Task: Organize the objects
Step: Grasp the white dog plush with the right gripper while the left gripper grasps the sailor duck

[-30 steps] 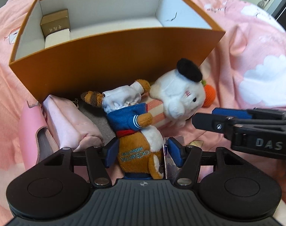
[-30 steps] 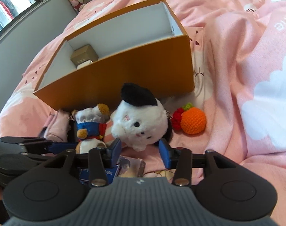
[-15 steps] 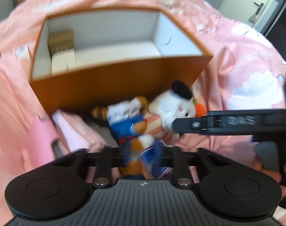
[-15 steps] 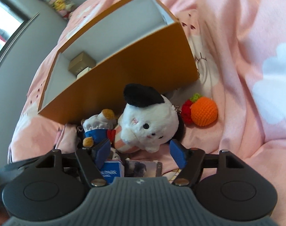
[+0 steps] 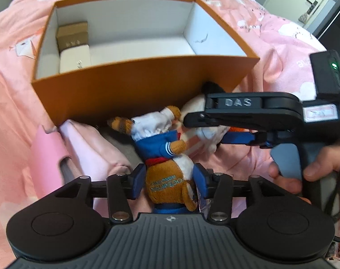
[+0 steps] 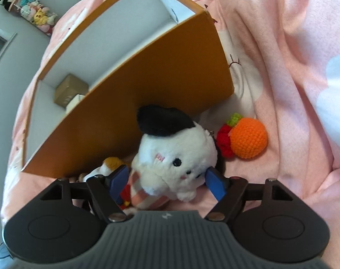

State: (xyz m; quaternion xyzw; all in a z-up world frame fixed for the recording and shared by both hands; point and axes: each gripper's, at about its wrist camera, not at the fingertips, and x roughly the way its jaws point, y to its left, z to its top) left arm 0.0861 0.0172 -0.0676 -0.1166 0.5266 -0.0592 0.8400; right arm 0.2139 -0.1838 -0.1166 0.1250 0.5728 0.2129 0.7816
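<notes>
Two tools | left tool (image 5: pixel 168 180) clamped on brown plush (image 5: pixel 167 179) lettered "OCEAN PARK HONG KONG" | right tool (image 6: pixel 167 182) clamped on white plush (image 6: pixel 176 157)

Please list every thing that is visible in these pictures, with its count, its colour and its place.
box: 1, orange outside, white inside, on the bed
small boxes: 2, brown and white, in the box's left end
sailor plush: 1, brown, blue and white, before the box
white plush: 1, white with black cap, before the box
crochet fruits: 2, orange and red, right of the white plush
pouch: 1, pale pink, left of the sailor plush
bedcover: 1, pink
left gripper: 1, around the sailor plush
right gripper: 1, around the white plush
</notes>
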